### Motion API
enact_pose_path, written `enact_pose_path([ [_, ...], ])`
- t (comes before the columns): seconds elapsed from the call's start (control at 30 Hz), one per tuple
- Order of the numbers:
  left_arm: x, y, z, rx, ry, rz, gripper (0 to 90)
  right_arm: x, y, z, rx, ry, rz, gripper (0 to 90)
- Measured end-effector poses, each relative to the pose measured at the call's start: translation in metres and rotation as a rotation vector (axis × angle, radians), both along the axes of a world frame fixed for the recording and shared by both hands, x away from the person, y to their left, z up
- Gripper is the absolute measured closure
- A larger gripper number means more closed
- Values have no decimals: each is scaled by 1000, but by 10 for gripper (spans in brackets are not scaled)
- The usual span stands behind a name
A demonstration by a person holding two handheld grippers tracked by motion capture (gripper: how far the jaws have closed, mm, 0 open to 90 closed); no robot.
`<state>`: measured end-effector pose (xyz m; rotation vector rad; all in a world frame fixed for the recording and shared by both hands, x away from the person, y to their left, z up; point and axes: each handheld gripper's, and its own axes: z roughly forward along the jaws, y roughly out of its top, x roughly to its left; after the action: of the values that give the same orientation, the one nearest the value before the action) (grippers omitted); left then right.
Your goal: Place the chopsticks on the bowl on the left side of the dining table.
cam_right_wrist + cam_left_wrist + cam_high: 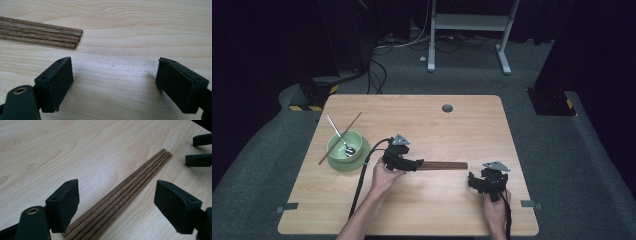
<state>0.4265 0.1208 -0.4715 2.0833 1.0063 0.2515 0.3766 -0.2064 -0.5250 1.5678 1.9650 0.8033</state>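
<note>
While the sticks (130,192) lay flat in a tight row mid-worktop (437,125), we had the left gripper (116,202) straddling them, jaws wide, and the right gripper (115,85) just past their ends, jaws wide and empty. We judged them light, stiff, smooth, perhaps four. Pinched singly they would roll; better to clamp the row across its width near the middle.

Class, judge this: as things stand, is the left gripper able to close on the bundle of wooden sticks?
Probably yes. The left gripper stands open with the wooden sticks lying on the table between its jaws, nothing in between.
</note>
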Motion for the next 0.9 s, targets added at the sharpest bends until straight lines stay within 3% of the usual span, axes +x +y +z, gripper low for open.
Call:
enact_pose_path([
  [0.47, 18, -20, -17, -18, 59, 20, 209, 0, 0, 0, 0, 0, 0, 139],
  [0.9, 28, -41, -25, 95, 47, 20, 258, 0, 0, 0, 0, -1, -1, 139],
])
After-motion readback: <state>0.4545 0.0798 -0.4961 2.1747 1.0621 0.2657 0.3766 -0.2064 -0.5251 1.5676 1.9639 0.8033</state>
